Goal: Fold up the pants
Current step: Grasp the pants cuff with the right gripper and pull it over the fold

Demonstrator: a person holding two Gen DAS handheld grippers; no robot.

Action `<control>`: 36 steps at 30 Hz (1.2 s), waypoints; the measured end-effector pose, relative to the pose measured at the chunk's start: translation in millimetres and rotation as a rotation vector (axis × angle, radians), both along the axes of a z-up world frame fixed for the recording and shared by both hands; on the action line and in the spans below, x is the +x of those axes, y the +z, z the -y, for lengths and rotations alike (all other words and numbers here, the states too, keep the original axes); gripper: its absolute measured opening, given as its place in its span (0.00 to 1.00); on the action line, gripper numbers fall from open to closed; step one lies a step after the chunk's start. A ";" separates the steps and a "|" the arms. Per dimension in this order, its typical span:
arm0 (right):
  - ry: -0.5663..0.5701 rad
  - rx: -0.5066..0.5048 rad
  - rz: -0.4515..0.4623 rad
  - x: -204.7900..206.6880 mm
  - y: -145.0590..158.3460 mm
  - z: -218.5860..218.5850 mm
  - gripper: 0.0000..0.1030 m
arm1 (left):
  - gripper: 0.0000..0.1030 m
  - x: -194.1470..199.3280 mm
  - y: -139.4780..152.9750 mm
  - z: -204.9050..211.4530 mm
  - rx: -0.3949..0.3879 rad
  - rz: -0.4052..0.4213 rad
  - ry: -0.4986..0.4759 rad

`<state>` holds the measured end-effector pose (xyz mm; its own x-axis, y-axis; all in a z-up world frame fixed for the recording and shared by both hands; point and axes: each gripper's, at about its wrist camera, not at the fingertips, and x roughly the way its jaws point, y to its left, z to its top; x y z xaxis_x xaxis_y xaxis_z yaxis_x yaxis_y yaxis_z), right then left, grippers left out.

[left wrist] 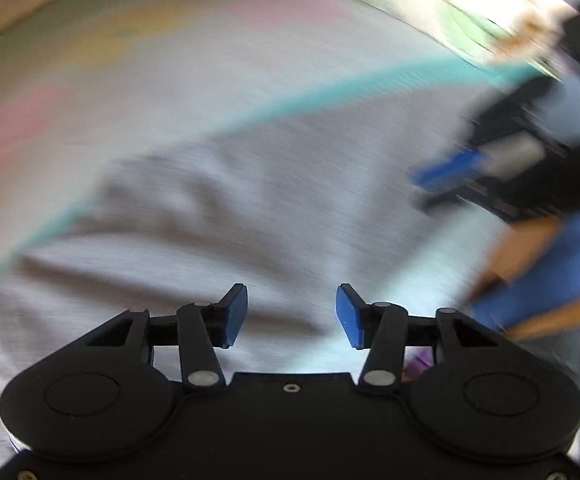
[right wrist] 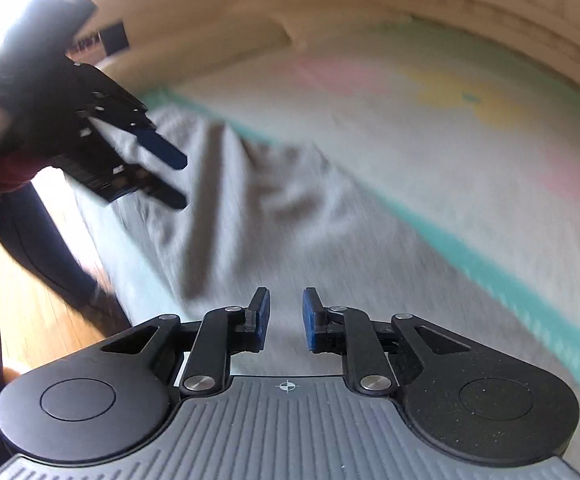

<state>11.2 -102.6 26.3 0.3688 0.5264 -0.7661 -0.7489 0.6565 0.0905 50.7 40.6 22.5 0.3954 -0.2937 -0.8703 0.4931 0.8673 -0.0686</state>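
Grey pants (left wrist: 217,216) lie spread and wrinkled on a pale bed cover; they also show in the right wrist view (right wrist: 249,208). My left gripper (left wrist: 292,314) is open and empty just above the grey cloth. It also shows in the right wrist view (right wrist: 177,178), open, over the far end of the pants. My right gripper (right wrist: 285,318) is open and empty above the near end of the pants. It appears blurred in the left wrist view (left wrist: 442,174). Both views are motion-blurred.
The bed cover (right wrist: 430,128) has a teal stripe (right wrist: 470,256) and pink and yellow patches. The bed's edge and a wooden floor (right wrist: 37,304) lie to the left in the right wrist view. The person's legs (right wrist: 29,232) stand there. A wooden headboard (right wrist: 490,12) runs behind.
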 end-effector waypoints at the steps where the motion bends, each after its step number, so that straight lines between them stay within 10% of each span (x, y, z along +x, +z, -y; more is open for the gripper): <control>1: 0.008 0.017 0.005 2.1 1.6 -8.4 0.17 | 0.55 7.3 4.8 -13.2 0.023 0.014 0.052; 9: 0.127 -0.002 0.147 -11.8 -10.1 -105.4 0.18 | 0.55 49.0 2.0 -124.0 0.236 0.006 0.410; 14: 0.239 -0.020 0.271 -39.0 -23.6 -172.2 0.18 | 0.54 62.7 -13.2 -188.6 0.197 -0.087 0.666; 31: 0.363 -0.139 0.446 -52.8 -91.5 -309.3 0.22 | 0.55 63.2 13.4 -228.1 0.130 -0.033 0.721; 36: 0.287 -0.031 0.347 -38.9 -71.8 -300.0 0.05 | 0.55 59.7 18.0 -240.0 0.103 -0.032 0.761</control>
<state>-27.7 197.4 -45.5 0.4491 0.6237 -0.6398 -0.8835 0.4165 -0.2141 110.3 280.6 40.6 0.4298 0.1326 -0.8931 -0.2434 0.9696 0.0268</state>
